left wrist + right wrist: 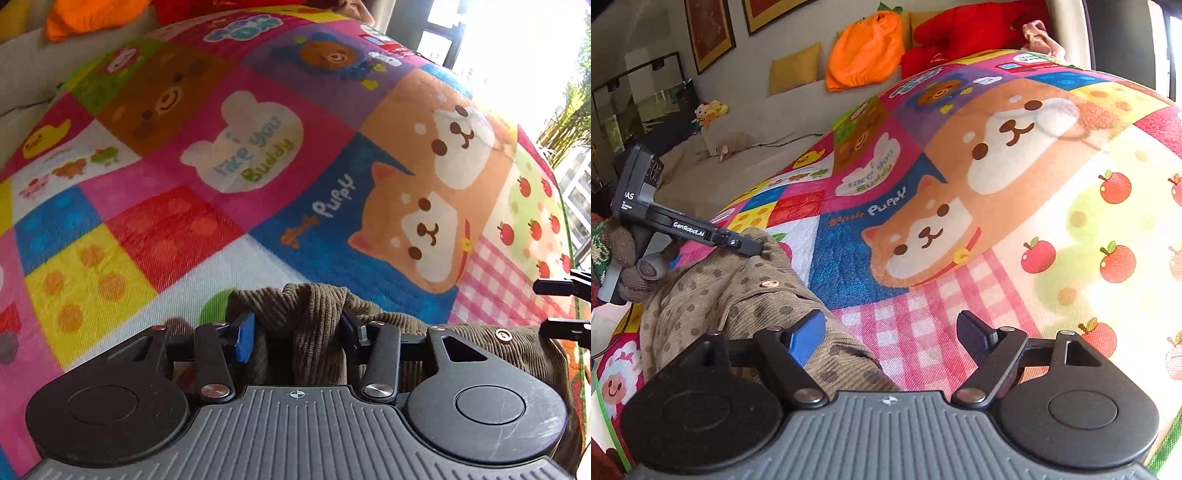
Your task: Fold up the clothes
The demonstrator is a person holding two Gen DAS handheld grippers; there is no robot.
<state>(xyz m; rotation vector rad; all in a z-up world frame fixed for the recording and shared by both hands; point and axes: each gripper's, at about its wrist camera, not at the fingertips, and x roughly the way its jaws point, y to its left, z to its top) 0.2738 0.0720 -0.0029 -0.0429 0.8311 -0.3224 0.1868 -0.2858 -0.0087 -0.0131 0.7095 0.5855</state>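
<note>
Bright cartoon patchwork blanket (258, 155) underneath; left gripper (299, 332) pinches bunched olive-brown corduroy garment (317, 314), right gripper (890, 338) spread empty; the thick bunch could slip free.

Multicoloured patchwork cartoon-animal blanket (1015, 192) spread flat. Beyond its far edge: orange pumpkin-shaped plush cushion (866, 51), red plush cushion (964, 33), mustard-yellow square cushion (794, 68). Two framed pictures (709, 31) mounted on wall.

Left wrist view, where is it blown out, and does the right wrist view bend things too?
Left wrist view: window glare whitens the upper right, washing the blanket edge. Right wrist view: evenly lit, but fisheye bows the blanket into a dome; the corduroy garment stays sharp.
</note>
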